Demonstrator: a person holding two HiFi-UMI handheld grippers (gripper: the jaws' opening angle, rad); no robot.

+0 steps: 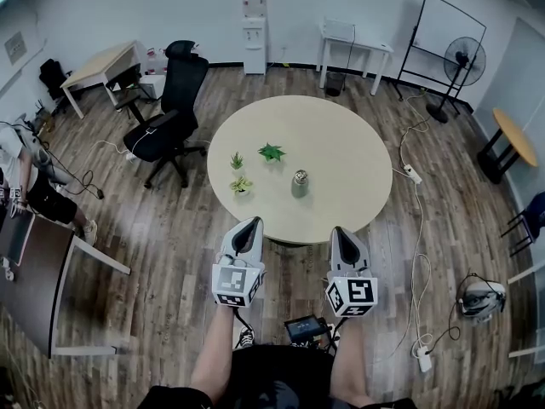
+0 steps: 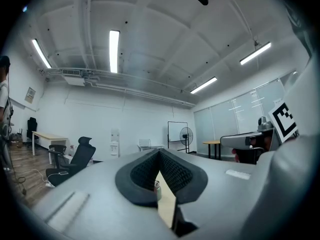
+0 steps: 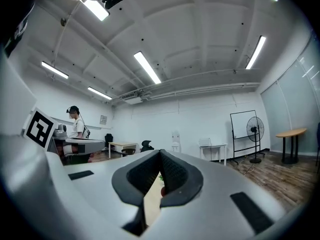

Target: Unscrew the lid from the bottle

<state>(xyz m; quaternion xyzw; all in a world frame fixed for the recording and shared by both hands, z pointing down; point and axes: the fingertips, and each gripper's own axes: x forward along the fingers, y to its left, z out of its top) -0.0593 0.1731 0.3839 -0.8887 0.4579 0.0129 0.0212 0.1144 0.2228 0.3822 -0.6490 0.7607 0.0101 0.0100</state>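
Observation:
A small pale green bottle (image 1: 300,183) with a patterned lid stands upright near the front middle of the round beige table (image 1: 341,143). My left gripper (image 1: 249,226) and right gripper (image 1: 339,232) hover side by side just short of the table's near edge, both shut and empty. In the left gripper view the bottle (image 2: 157,186) peeks through the narrow slit between the closed jaws of the left gripper (image 2: 159,154). The right gripper (image 3: 160,156) shows closed jaws, with only a sliver of table and something reddish behind them.
Three small potted plants (image 1: 271,152) (image 1: 237,160) (image 1: 241,185) stand left of the bottle. A black office chair (image 1: 169,113) sits at the table's left. A standing fan (image 1: 462,62), whiteboard (image 1: 449,25), cables and a power strip (image 1: 412,174) lie to the right. A person (image 1: 38,186) stands at far left.

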